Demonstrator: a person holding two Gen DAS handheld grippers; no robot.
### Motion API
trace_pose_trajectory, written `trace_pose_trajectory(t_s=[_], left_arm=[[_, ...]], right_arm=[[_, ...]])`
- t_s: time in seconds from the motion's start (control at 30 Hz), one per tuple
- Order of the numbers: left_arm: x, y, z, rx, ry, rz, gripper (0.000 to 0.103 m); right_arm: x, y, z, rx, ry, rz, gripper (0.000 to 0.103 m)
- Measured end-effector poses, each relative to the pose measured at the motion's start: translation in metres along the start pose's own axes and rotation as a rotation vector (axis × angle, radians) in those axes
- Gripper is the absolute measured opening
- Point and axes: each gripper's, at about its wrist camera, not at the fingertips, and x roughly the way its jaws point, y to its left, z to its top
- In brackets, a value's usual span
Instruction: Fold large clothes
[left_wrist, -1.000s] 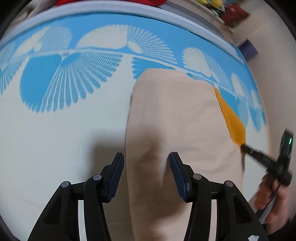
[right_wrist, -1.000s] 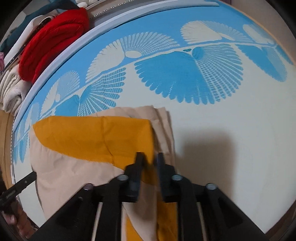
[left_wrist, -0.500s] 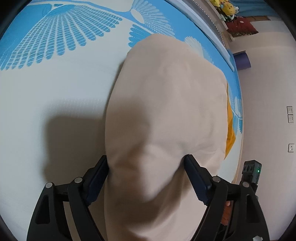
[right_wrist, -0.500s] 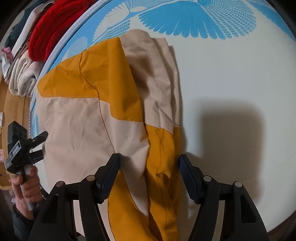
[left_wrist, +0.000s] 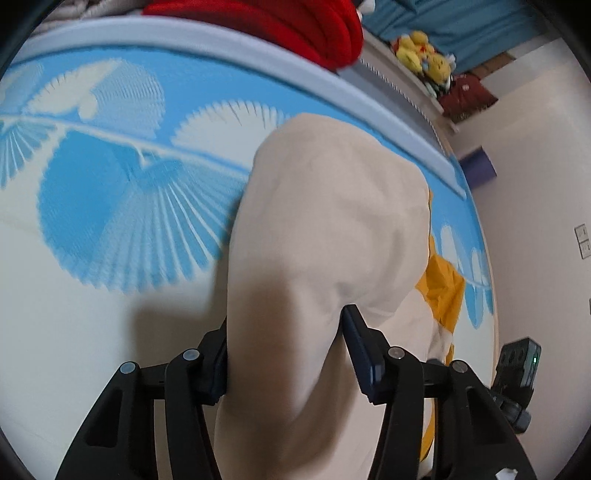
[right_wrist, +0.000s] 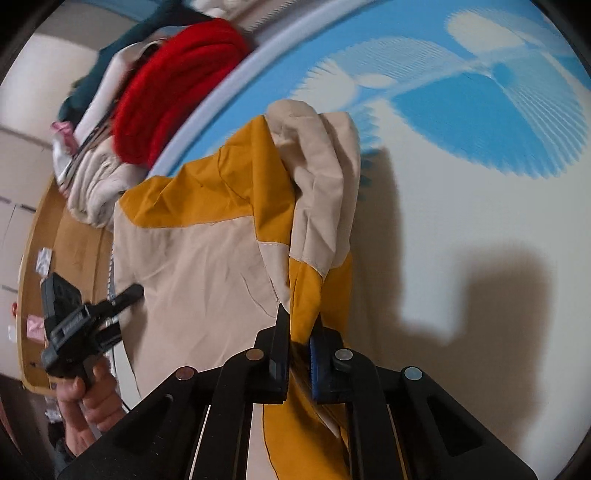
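Note:
A beige and mustard-yellow jacket (right_wrist: 207, 266) hangs lifted over a white and blue patterned bed cover (right_wrist: 461, 240). My right gripper (right_wrist: 299, 332) is shut on a yellow and beige fold of the jacket at its right side. In the left wrist view the jacket's beige back (left_wrist: 325, 229) bulges up between the fingers of my left gripper (left_wrist: 284, 332). The jaws stand fairly wide with thick cloth filling the gap. Whether they press on the cloth I cannot tell. The left gripper also shows in the right wrist view (right_wrist: 129, 293), at the jacket's left edge.
A red knitted garment (right_wrist: 173, 88) and other piled clothes (right_wrist: 92, 177) lie beyond the bed's far edge. Yellow plush toys (left_wrist: 424, 51) sit on a shelf. A wooden board (right_wrist: 62, 258) is at the left. The bed cover (left_wrist: 92, 295) extends left of the jacket.
The right gripper has closed on the jacket's fold after standing wide open half a second ago. Both grippers have lifted the jacket off the bed. The left jaws narrowed slightly around the cloth.

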Motion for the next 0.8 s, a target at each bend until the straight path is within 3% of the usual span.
trace_pose_trajectory(t_s=[0.13,0.23,0.4,0.47,0.53,0.6,0.67,0.7,0.8], left_arm=[[-0.011,0.019,0.013,0.002,-0.052,0.077,0.052],[-0.030,0.020,0.013,0.031,-0.066,0.085,0.052],[-0.019,-0.016,-0.030,0.342,0.126,0.081,0.052],[-0.011,-0.027,-0.052,0.460,0.173,0.127,0.052],[0.000,-0.029,-0.077,0.549,0.238,0.178,0.052],[0.010,-0.026,-0.092,0.592,0.262,0.252,0.054],[0.011,-0.022,-0.102,0.601,0.264,0.293,0.055],[0.009,-0.020,-0.104,0.588,0.263,0.291,0.055],[0.001,-0.012,-0.117,0.555,0.276,0.271,0.055]], right_arm=[[0.007,0.013,-0.001,-0.030,-0.021,-0.052,0.009],[0.003,0.010,0.002,-0.038,-0.030,-0.111,0.011],[-0.014,0.022,-0.003,-0.122,-0.072,-0.269,0.020],[-0.024,0.027,-0.006,-0.161,-0.081,-0.260,0.023],[-0.035,0.035,-0.015,-0.204,-0.064,-0.211,0.035],[-0.038,0.045,-0.032,-0.287,0.001,-0.157,0.047],[-0.024,0.050,-0.050,-0.373,0.107,-0.165,0.050],[-0.013,0.050,-0.067,-0.434,0.186,-0.217,0.050],[0.001,0.045,-0.100,-0.542,0.284,-0.351,0.049]])
